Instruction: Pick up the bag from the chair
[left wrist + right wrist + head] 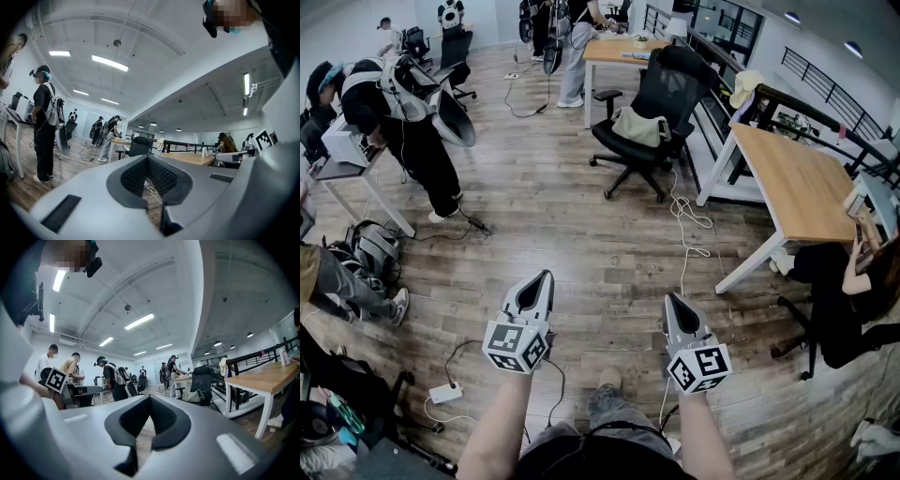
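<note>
Jaws pressed together on both the left gripper (542, 281) and the right gripper (673, 302), nothing pinched in either; the bag has not been reached.

The bag (639, 127), pale and soft-looking, lies on the seat of the black chair (675, 84) at the far side of the room, with a wooden desk (792, 183) off to its right and a white cable (689, 220) trailing over the floor in front. Both grippers hang low over the wooden floor by the person's feet, well apart from the chair, pointing roughly toward it. By the look of it the task has barely begun. What is left is to walk up to the chair, spread a pair of jaws, close them on the bag and lift it off the seat.
</note>
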`<state>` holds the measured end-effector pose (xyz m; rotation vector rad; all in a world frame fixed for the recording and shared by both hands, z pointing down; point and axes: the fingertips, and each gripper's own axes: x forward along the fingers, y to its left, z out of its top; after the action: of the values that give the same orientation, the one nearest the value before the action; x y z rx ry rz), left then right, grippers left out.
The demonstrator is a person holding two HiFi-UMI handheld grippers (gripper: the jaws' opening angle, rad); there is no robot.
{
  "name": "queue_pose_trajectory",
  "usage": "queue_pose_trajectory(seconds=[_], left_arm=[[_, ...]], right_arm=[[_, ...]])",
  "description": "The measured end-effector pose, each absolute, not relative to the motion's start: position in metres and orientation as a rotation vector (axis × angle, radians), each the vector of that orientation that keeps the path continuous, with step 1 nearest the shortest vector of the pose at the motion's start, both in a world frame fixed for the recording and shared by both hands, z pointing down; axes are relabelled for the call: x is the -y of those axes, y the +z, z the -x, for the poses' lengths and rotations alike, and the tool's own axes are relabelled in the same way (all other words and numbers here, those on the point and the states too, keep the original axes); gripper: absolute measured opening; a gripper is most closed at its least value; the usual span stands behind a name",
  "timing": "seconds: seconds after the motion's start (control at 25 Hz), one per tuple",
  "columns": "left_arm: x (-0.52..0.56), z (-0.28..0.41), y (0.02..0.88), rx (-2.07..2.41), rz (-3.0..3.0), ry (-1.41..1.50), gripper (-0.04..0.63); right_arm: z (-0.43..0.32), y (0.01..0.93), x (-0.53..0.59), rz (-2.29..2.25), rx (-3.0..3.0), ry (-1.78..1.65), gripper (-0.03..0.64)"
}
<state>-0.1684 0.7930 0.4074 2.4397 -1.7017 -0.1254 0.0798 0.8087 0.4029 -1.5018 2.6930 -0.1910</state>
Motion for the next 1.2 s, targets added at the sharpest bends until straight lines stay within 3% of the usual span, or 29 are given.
queue_pose_trajectory(seconds=[0.56, 1.2], left_arm=[[-0.658, 0.145, 0.399, 1.769, -2.439, -0.165, -0.002], [-0.502, 0.161, 0.389, 1.723, -2.468, -0.189, -0.002]], right_arm=[[-0.111, 0.404, -0.669, 1.451, -2.688, -0.186, 0.006], [-0.069, 0.398, -0.53, 1.418, -2.695, -0.221, 0.007]])
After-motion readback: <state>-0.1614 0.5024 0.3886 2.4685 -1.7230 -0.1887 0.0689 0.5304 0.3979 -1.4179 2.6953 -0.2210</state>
